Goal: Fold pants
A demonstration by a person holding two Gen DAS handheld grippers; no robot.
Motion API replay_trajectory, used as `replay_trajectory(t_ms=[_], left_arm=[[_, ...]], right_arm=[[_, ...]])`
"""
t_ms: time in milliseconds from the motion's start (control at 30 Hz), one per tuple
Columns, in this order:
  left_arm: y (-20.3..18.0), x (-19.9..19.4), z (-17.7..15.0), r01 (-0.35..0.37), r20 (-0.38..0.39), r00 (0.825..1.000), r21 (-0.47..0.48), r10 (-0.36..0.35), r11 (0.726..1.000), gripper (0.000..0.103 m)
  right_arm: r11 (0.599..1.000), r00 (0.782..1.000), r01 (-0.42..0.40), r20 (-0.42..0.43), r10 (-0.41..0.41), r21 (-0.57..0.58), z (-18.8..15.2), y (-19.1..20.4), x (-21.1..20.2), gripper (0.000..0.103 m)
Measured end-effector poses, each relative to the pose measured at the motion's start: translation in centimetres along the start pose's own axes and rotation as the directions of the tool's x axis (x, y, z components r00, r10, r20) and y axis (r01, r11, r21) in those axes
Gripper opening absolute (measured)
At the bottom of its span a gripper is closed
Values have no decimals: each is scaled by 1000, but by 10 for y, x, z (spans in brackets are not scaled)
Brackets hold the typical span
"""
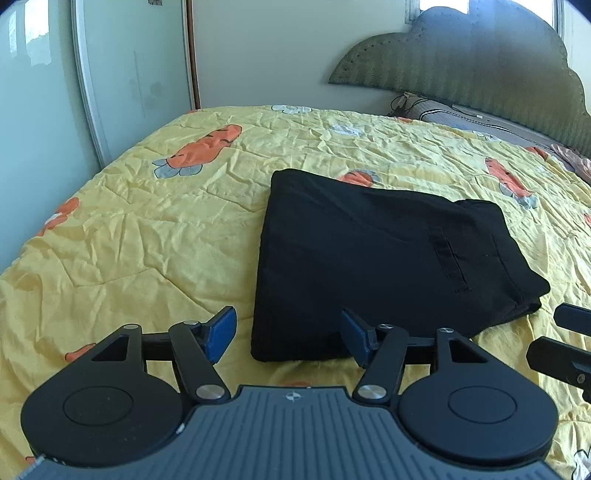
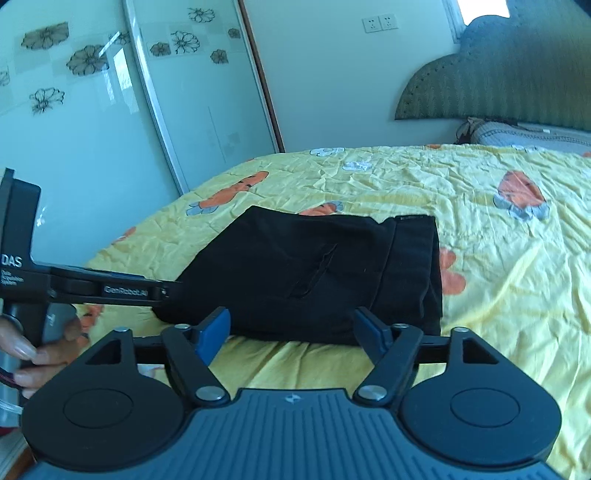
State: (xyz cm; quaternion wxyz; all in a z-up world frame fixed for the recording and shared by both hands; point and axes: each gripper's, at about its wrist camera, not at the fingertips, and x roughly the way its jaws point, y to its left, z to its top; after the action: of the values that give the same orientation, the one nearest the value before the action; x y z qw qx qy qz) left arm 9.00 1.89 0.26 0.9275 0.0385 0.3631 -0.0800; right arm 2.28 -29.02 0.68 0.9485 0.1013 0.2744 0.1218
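Black pants (image 1: 376,258) lie folded into a compact rectangle on the yellow carrot-print bedspread (image 1: 147,229); they also show in the right wrist view (image 2: 314,273). My left gripper (image 1: 288,334) is open and empty, just in front of the pants' near left corner. My right gripper (image 2: 295,330) is open and empty, just in front of the pants' near edge. The left gripper's body (image 2: 92,288) shows at the left of the right wrist view, held by a hand (image 2: 40,347). Part of the right gripper (image 1: 569,339) shows at the right edge of the left wrist view.
A padded headboard (image 1: 480,62) and a pillow (image 1: 461,114) are at the far right. Sliding wardrobe doors (image 2: 92,129) stand along the bed's left side. Wall sockets (image 2: 380,23) are on the far wall.
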Motion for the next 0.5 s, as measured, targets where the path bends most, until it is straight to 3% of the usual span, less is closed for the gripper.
replay_trajectory(t_ms=[200,500], left_arm=[[-10,-2,-18,-7,-37,999,16,8,1000,72],[-14,0,-30,-19,-69,997,14,20,1000,74]], right_arm=[[998,997,65,-47,-65,4,-12,19,-10,99],[991,987,135,-86,-135,-8,-21,28,3,100]])
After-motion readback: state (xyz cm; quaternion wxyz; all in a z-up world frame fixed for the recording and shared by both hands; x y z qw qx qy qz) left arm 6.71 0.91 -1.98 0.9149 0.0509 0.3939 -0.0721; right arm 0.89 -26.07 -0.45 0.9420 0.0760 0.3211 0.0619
